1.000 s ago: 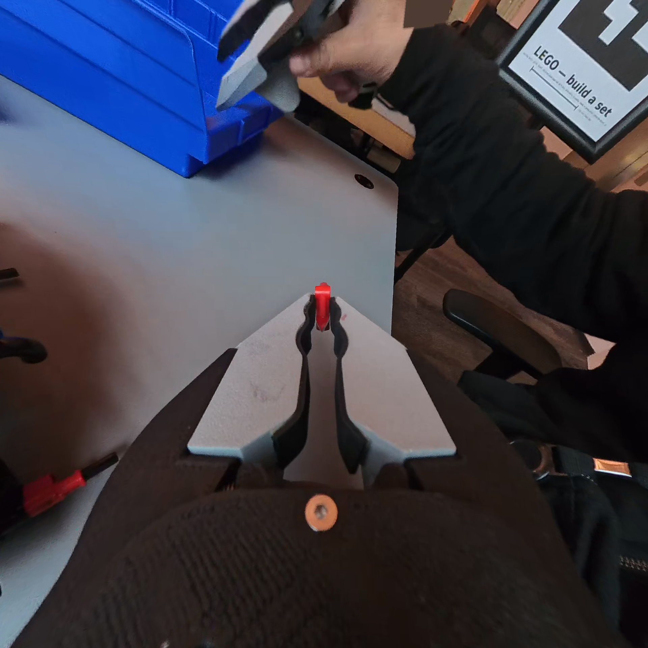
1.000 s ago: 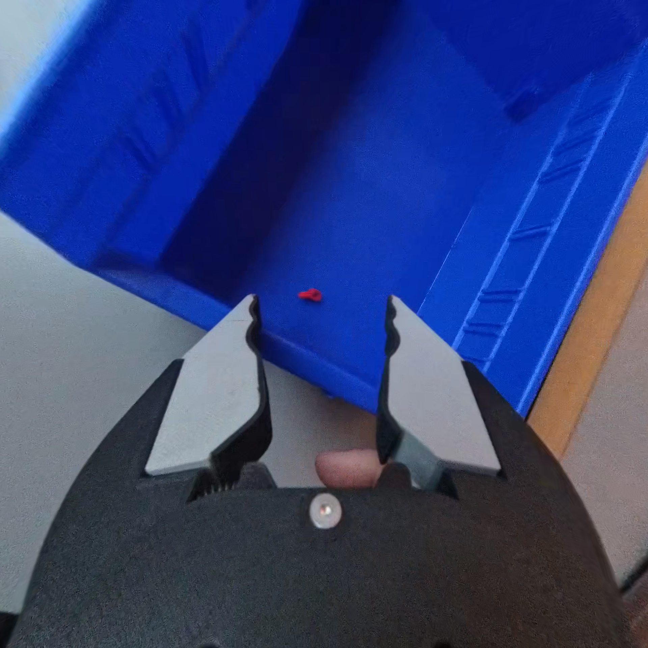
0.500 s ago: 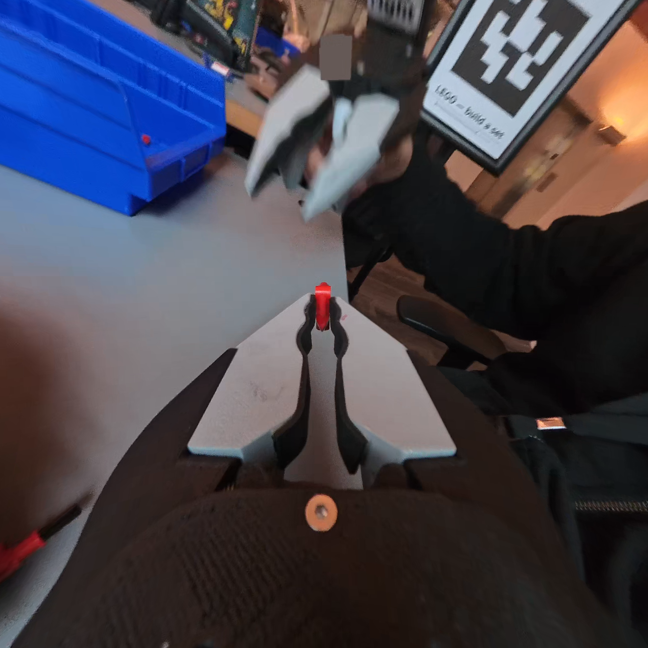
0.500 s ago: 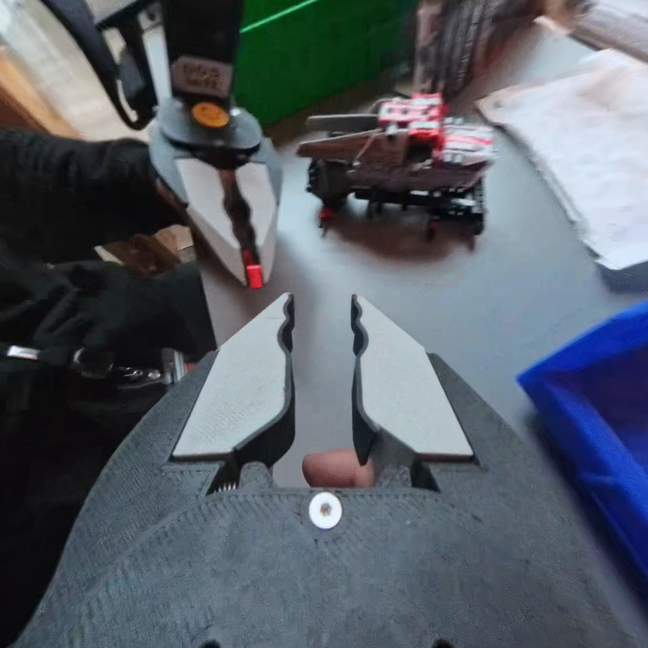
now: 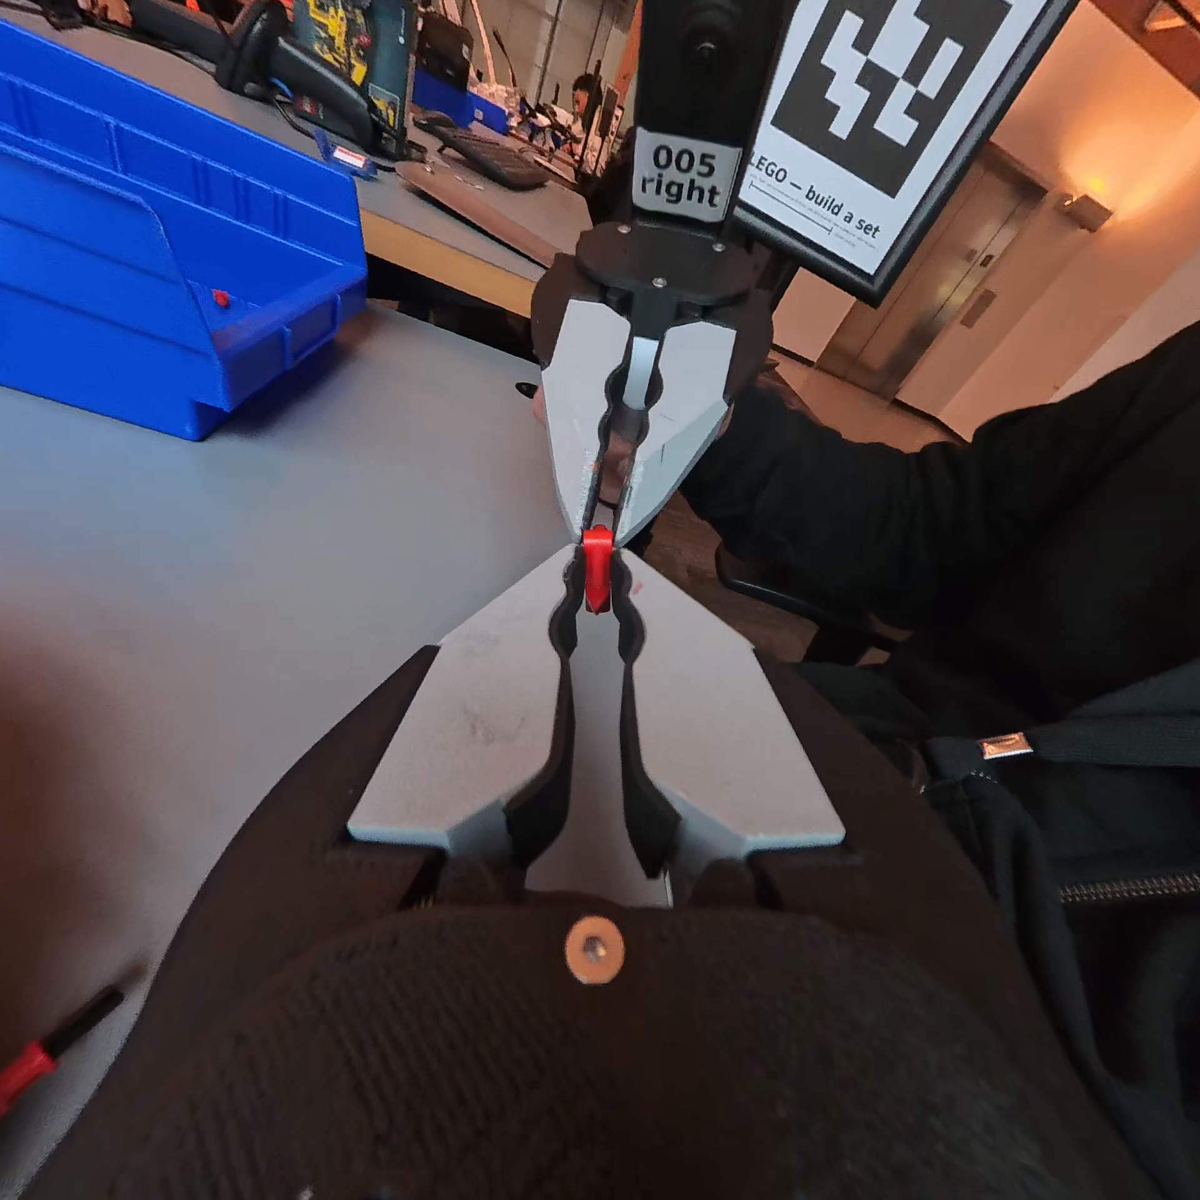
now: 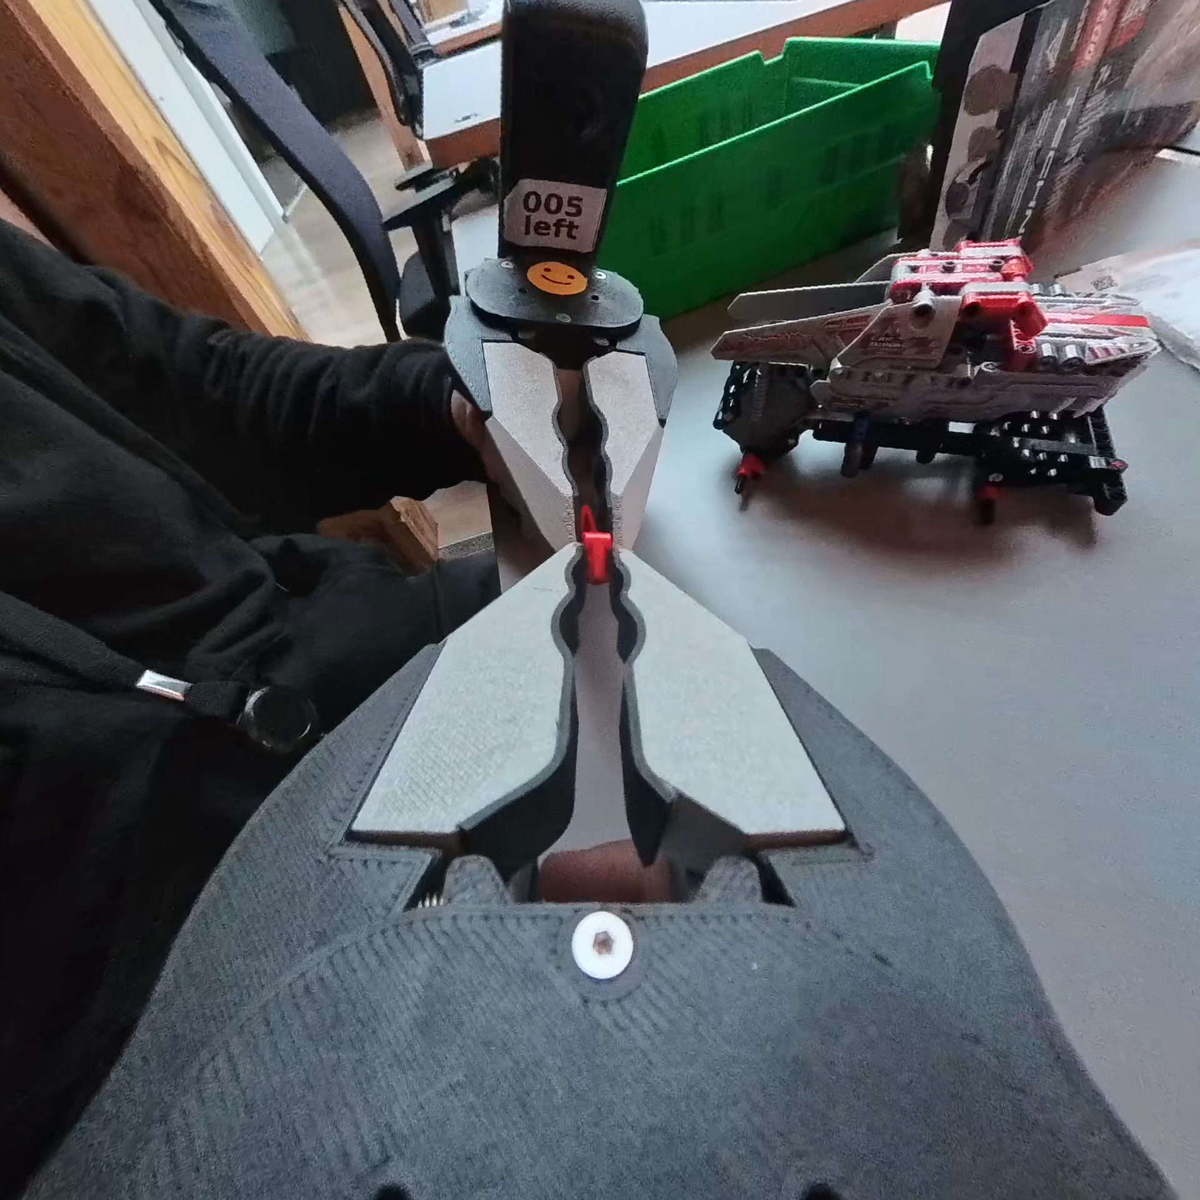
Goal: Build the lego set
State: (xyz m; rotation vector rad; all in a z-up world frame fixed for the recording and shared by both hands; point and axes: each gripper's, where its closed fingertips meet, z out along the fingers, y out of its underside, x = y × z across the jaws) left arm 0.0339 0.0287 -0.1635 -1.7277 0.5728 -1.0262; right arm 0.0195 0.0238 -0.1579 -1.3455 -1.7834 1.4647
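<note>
Swinging back from the blue bin (image 5: pixel 162 273), the right gripper (image 5: pixel 600 529) now meets the left gripper (image 5: pixel 594 571) tip to tip, where half a second ago the two were well apart. Taking the red lego piece (image 5: pixel 596 568) as the landmark and reading the left wrist view from the left: far to its left a red-and-black part (image 5: pixel 45 1065) lies at the frame's edge on the grey tabletop (image 5: pixel 260 552); up and to the left stands the blue bin with a small red piece (image 5: pixel 221 299) on its front ledge; the red lego piece itself sits clamped between the left gripper's nearly closed fingertips, its top end between the right gripper's tips, which are drawn in around it; to its right a black sleeve (image 5: pixel 909 493) stretches across, with a framed sign (image 5: pixel 863 123) above. In the right wrist view the piece (image 6: pixel 594 552) again sits at the meeting point of right gripper (image 6: pixel 596 568) and left gripper (image 6: pixel 594 519), both pinched onto it; a green bin (image 6: pixel 747 169) stands behind and to its right, with the partly built lego model (image 6: pixel 928 383) farther right on the tabletop.
</note>
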